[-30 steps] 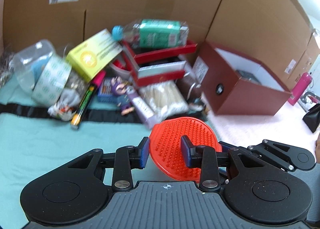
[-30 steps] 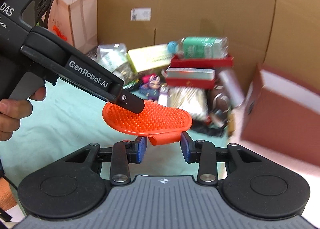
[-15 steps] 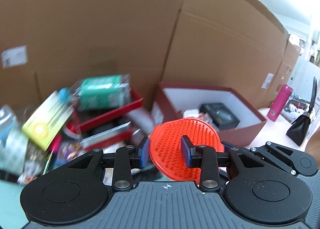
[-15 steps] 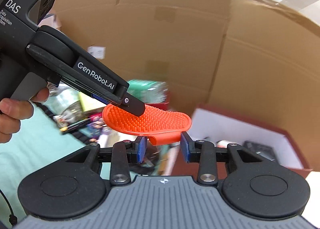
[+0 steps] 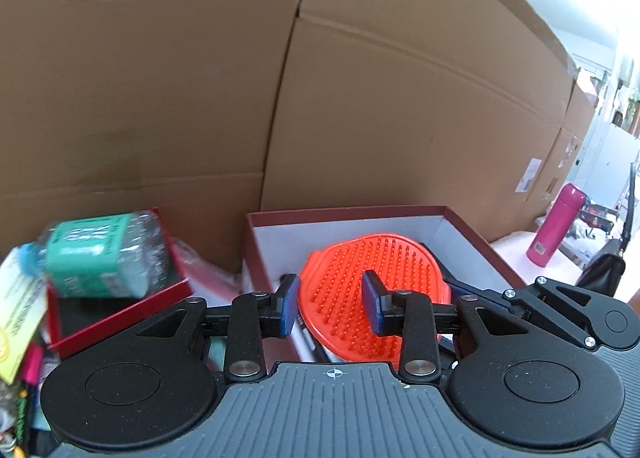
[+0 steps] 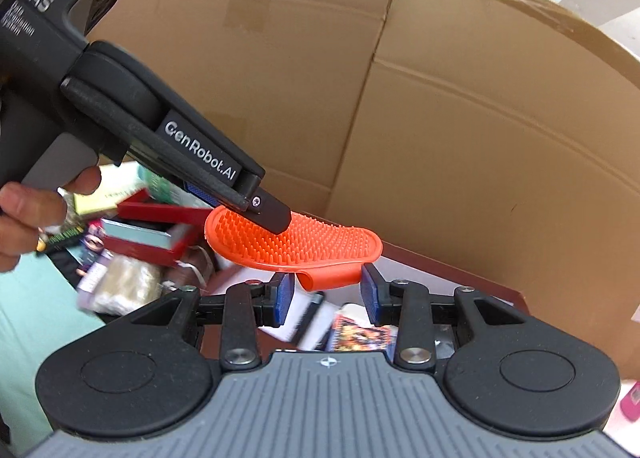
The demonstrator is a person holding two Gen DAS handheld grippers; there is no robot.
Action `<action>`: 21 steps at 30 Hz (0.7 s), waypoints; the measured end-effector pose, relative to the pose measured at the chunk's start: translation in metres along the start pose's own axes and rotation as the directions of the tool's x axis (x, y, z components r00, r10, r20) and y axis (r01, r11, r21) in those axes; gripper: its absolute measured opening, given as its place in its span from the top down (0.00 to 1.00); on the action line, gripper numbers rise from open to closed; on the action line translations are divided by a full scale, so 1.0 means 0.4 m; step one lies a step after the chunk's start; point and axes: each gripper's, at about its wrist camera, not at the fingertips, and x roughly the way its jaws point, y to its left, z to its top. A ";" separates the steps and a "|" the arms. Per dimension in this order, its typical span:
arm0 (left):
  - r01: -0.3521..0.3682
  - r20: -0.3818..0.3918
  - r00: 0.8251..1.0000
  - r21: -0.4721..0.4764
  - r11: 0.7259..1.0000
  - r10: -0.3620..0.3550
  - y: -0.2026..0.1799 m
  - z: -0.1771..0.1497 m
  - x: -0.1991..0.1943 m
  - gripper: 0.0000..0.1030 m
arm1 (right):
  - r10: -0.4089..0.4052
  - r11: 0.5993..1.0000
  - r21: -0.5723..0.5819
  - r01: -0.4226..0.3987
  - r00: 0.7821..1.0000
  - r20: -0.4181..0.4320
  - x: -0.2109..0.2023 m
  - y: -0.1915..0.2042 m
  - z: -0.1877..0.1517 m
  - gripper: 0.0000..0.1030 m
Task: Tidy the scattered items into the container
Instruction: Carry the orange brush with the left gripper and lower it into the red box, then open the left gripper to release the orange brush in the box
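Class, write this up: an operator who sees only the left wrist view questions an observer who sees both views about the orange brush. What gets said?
Operator: Does anything besides my gripper hold the brush?
Observer: Yes. The right hand-held gripper pinches a strap loop under it.
Operator: The brush hides the box floor from me. What lies there?
Observer: A colourful printed card, below the brush.

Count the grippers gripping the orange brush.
2: the left gripper clamps the orange brush at its far end; the right gripper pinches its strap, over the red box.
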 end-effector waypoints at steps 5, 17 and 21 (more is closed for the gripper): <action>-0.011 -0.031 0.999 -0.013 1.000 0.010 0.006 0.008 0.087 0.58 | 0.022 0.999 -0.023 -0.023 0.999 -0.038 0.065 -0.041 -0.022 0.60; -0.019 -0.005 1.000 -0.058 0.998 0.019 0.053 0.009 0.141 0.12 | 0.015 0.995 -0.098 -0.032 0.985 -0.171 0.223 -0.054 -0.009 0.31; -0.059 0.014 0.998 -0.034 0.998 0.059 0.050 -0.004 0.133 0.07 | -0.015 0.995 -0.096 -0.001 0.987 -0.159 0.217 -0.045 -0.012 0.21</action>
